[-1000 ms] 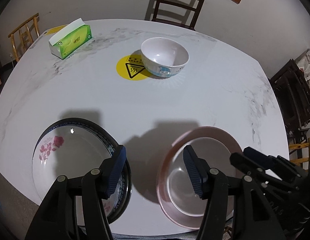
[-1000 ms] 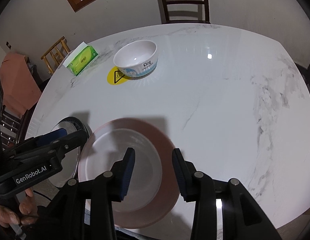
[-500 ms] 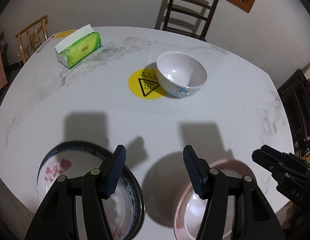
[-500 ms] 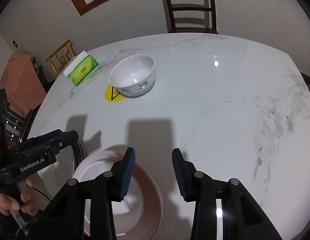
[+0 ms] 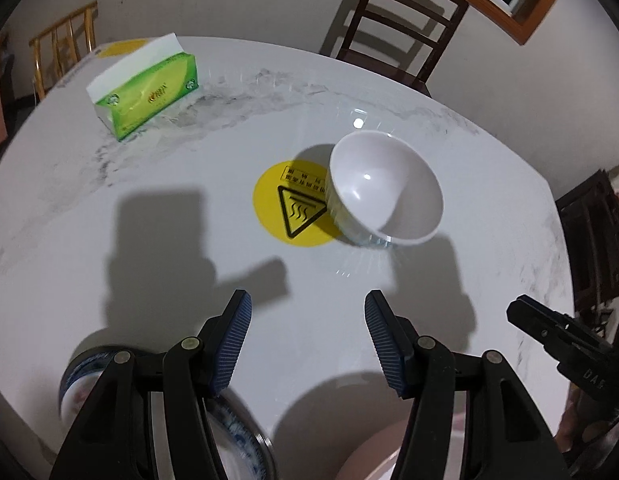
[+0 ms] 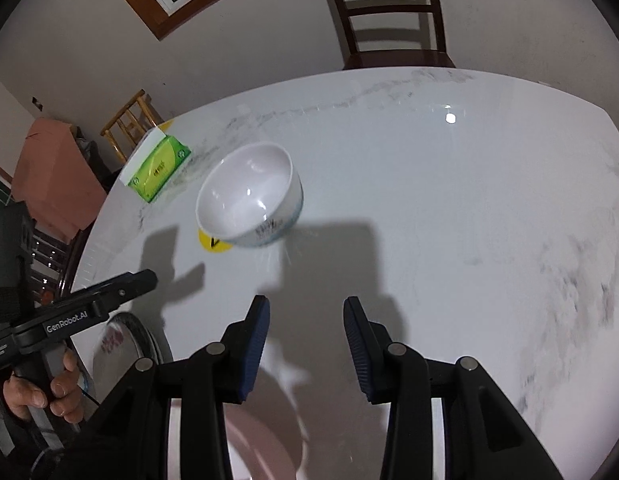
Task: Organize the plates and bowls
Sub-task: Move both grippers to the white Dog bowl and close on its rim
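Bowl: bowl (image 5: pixel 385 190) upright mid-table, its left edge over a yellow sticker (image 5: pixel 287 210).
Plates: floral plate (image 5: pixel 229 432) near left, pink plate (image 6: pixel 265 440) near, both at the table's edge.
Left gripper (image 5: pixel 307 336): jaws apart, empty.
Right gripper (image 6: pixel 305 328): narrower gap, empty.
Risk: a one-sided pinch on the rim may tip or skid the bowl on glossy marble.
Around: tissue box (image 5: pixel 143 88) far left; nothing blocks the bowl.

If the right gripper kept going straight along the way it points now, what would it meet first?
Most likely bare table. The right gripper is open and empty, aimed down at the marble; the white bowl sits farther on and slightly left of that line, though depth is hard to judge here.
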Motion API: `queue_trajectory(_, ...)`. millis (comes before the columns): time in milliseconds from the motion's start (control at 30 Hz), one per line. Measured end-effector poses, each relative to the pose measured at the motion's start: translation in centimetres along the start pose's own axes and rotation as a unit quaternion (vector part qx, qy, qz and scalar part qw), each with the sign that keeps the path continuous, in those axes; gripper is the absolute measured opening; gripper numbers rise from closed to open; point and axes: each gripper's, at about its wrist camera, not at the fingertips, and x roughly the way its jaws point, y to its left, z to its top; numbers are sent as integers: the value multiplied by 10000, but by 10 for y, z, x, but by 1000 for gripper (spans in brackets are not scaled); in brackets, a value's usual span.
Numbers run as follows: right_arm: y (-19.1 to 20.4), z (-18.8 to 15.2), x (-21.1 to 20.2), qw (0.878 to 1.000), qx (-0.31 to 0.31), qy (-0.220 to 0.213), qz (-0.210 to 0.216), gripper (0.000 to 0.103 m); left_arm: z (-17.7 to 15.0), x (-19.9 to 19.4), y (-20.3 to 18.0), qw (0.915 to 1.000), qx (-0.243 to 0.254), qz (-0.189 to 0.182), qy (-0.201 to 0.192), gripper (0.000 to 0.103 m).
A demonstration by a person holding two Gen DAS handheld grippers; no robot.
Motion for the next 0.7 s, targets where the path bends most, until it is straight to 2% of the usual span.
queue_trajectory(300, 7, 41, 31, 10000, -39, 14, 72, 39, 36, 23, -2, 9991, -288, -321, -29, 53)
queue_trajectory(567, 20, 71, 60, 9996, -222, 117, -100, 39, 58, 43, -9, 9990, -312, -322, -39, 52)
queue_trajectory(700, 21, 79, 76, 9995, -174, 219, -151, 39, 63, 55, -13, 9993, -228, -296, 32, 48)
